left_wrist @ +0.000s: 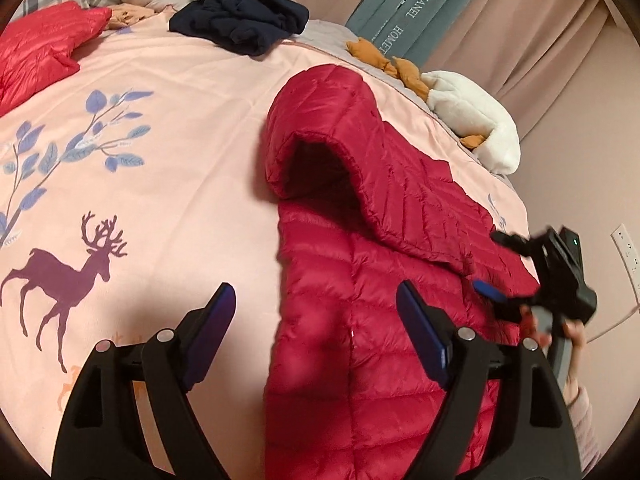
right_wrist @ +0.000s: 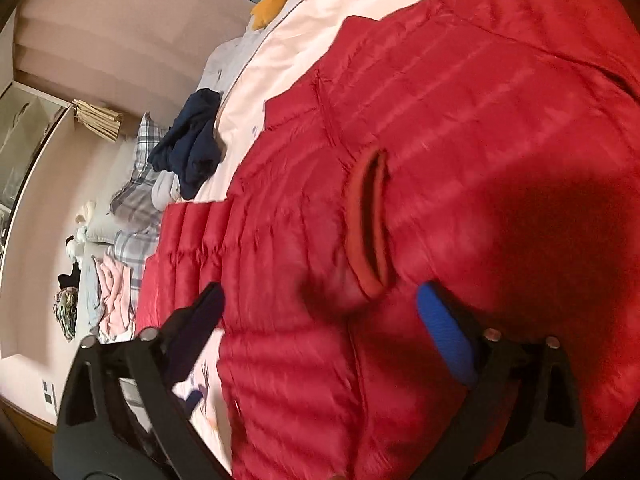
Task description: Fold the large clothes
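1. Red hooded down jacket (left_wrist: pixel 360 280) lies flat on the pink bedspread (left_wrist: pixel 168 208), centre to lower right of the left view, hood up; laid out for folding, I judge.
2. My left gripper (left_wrist: pixel 316 308) is spread wide, empty, straddling the jacket's left edge.
3. My right gripper (right_wrist: pixel 320 320) is agape, empty, above a sleeve cuff (right_wrist: pixel 370 224); probably lining up a grab.

Open bedspread (left_wrist: pixel 168 208) lies left of the red jacket (left_wrist: pixel 360 280) (dark clothes (left_wrist: pixel 240 20) crowd the far edge).
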{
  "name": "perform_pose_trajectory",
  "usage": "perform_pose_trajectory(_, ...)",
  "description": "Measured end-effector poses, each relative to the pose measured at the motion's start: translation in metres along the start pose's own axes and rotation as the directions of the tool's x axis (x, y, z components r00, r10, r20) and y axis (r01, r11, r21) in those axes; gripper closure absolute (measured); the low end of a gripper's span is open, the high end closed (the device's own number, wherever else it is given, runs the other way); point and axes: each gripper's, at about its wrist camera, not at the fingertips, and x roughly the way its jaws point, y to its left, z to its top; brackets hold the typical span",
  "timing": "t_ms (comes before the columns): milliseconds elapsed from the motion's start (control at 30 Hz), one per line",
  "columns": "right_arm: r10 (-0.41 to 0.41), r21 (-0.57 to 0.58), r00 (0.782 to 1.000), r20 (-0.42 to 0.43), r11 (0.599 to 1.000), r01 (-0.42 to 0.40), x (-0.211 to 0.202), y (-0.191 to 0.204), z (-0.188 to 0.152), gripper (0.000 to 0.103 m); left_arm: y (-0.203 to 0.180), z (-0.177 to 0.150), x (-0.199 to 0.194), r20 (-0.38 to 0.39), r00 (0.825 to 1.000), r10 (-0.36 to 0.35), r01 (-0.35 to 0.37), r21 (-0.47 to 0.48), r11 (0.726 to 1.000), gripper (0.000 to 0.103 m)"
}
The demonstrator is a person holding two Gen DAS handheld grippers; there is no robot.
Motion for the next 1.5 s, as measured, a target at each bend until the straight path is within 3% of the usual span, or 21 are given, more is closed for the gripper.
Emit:
perform_pose_trajectory(133,-0.026,0.001,0.999,-0.029,1.000,0.026,0.024,0.008,0.006,0.036,0.005,-0.001,0.002,-0.006,1.000,-0.009,0.009,-0.021,1.000,0.020)
perform_pose_trajectory(200,-0.069,-0.004,0.997,-0.019,0.998,0.069,0.033,0.007,0.008,0.061,0.007,-0.002,0.001,-0.007,1.000,-0.011,0.011,-0.027,1.000,0.020)
perform_pose_trajectory(300,-0.133,-0.002,0.991,-0.001,0.991,0.133,0.039,0.004,0.011,0.086,0.007,-0.002,0.000,-0.005,1.000,-0.011,0.011,-0.027,1.000,0.020)
perform_pose_trajectory(400,-0.167,-0.049,0.984,0.056,0.984,0.170,0.036,0.011,0.012,0.093,0.007,-0.001,-0.001,-0.002,1.000,-0.007,0.007,-0.022,1.000,0.020)
perform_pose_trajectory(633,-0.158,-0.215,0.958,0.238,0.954,0.210,-0.008,0.048,0.020,0.095,0.005,0.004,-0.008,0.018,1.000,-0.001,0.002,-0.014,1.000,0.020)
perform_pose_trajectory(833,-0.183,-0.210,0.928,0.326,0.943,0.260,-0.046,0.043,0.040,0.095,0.000,0.006,-0.008,0.018,1.000,-0.007,0.008,-0.010,1.000,0.020)
perform_pose_trajectory(1233,-0.313,-0.094,0.896,0.313,0.929,0.358,-0.048,-0.013,0.052,0.095,-0.002,0.006,0.001,0.000,1.000,0.005,-0.005,-0.001,1.000,0.020)
perform_pose_trajectory(1500,-0.344,-0.034,0.901,0.263,0.930,0.365,-0.038,-0.045,0.053,0.094,0.001,0.006,0.006,-0.009,1.000,0.014,-0.014,-0.006,1.000,0.020)
